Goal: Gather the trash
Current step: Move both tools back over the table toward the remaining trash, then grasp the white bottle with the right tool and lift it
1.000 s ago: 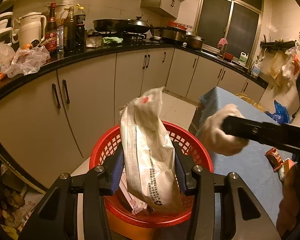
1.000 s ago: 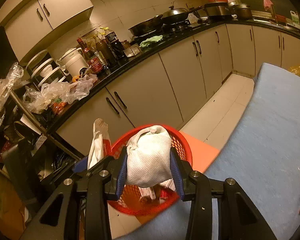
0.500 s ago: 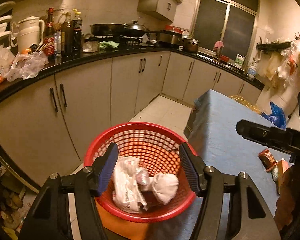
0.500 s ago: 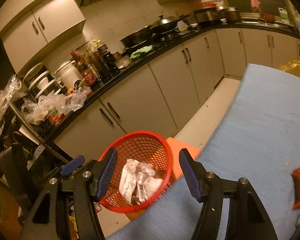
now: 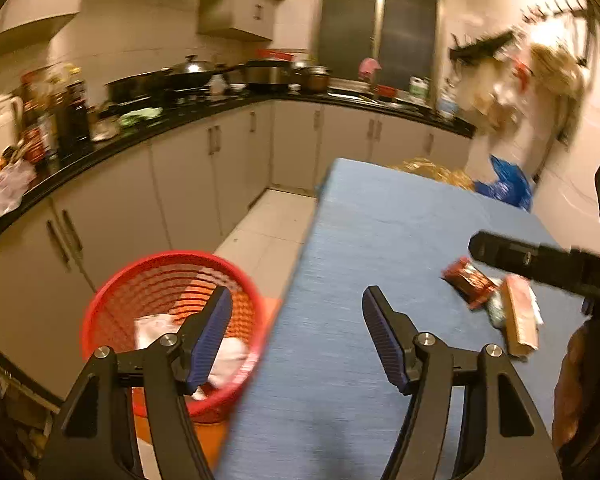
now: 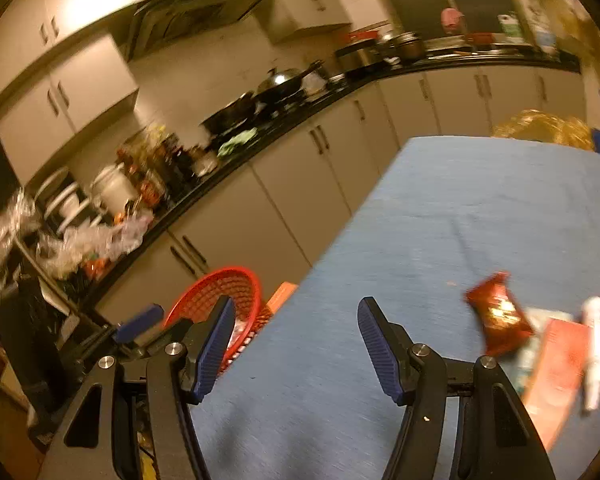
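The red mesh basket [image 5: 112, 312] stands left of the blue-covered table [image 5: 380, 232], with white bags and a white wad [image 5: 230, 360] inside it. My left gripper [image 5: 296, 296] hovers over the table's near left edge, its jaws opening with nothing between them. My right gripper [image 6: 296, 304] is open and empty over the table, the basket [image 6: 220, 288] to its left. A red snack wrapper [image 6: 498, 320], an orange-red box [image 6: 556, 364] and a white tube [image 6: 594, 352] lie on the table to the right. The wrapper [image 5: 468, 282] also shows in the left wrist view, under the right gripper's black finger [image 5: 540, 266].
An orange stool [image 6: 282, 296] holds the basket. Cabinets and a black counter [image 5: 172, 128] with bottles, pans and bags run along the left and back. A yellow bag [image 5: 428, 170] and a blue bag [image 5: 504, 186] sit at the table's far end.
Both grippers opened and let their trash fall into the basket: the left a long white bag, the right a white wad. Both then swung right, from over the basket to over the table.
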Demonstrator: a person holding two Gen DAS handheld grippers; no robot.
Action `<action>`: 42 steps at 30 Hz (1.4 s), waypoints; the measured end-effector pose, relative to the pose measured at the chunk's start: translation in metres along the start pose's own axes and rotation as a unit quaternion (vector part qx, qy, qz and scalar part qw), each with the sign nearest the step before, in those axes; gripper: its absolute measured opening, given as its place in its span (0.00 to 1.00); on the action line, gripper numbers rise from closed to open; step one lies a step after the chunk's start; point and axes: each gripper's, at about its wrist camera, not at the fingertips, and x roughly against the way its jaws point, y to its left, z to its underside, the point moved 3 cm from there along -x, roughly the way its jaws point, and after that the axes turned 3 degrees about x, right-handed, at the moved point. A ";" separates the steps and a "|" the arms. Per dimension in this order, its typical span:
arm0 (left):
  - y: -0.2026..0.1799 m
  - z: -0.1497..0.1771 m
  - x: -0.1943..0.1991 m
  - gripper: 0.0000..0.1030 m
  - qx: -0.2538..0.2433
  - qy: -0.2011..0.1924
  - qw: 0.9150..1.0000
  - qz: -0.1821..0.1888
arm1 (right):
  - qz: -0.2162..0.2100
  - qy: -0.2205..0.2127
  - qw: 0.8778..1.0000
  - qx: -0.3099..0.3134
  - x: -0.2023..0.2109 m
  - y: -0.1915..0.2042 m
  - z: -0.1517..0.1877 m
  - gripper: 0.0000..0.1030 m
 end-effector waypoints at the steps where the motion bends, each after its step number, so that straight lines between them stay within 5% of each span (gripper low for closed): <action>1: -0.008 0.000 -0.001 0.65 -0.006 0.002 1.000 0.004 | 0.010 -0.006 1.000 -0.005 0.008 -0.009 0.001 0.66; 5: -0.044 0.005 -0.005 0.65 -0.035 0.011 0.999 0.022 | 0.029 -0.022 0.999 -0.026 0.043 -0.051 0.001 0.66; 13: -0.114 0.016 -0.014 0.67 -0.088 0.036 0.993 0.064 | 0.159 -0.039 0.982 -0.091 0.088 -0.159 -0.004 0.65; 17: -0.145 0.021 -0.021 0.69 -0.103 0.057 0.989 0.095 | 0.178 -0.006 0.973 -0.148 0.072 -0.218 0.017 0.50; 20: -0.162 0.023 -0.028 0.69 -0.110 0.071 0.985 0.112 | 0.152 0.027 0.974 -0.166 0.057 -0.225 0.025 0.46; 27: -0.183 0.029 -0.037 0.69 -0.113 0.081 0.982 0.126 | 0.169 0.059 0.978 -0.109 0.040 -0.212 0.026 0.46; 32: -0.186 0.029 -0.047 0.69 -0.111 0.099 0.981 0.127 | 0.173 0.080 0.978 -0.082 0.028 -0.204 0.032 0.33; 37: -0.199 0.028 -0.055 0.74 -0.107 0.118 0.977 0.139 | 0.193 0.063 0.975 -0.090 0.038 -0.211 0.035 0.31; 42: -0.226 0.033 -0.066 0.85 -0.120 0.137 0.972 0.147 | 0.203 -0.001 0.968 -0.146 0.069 -0.231 0.027 0.31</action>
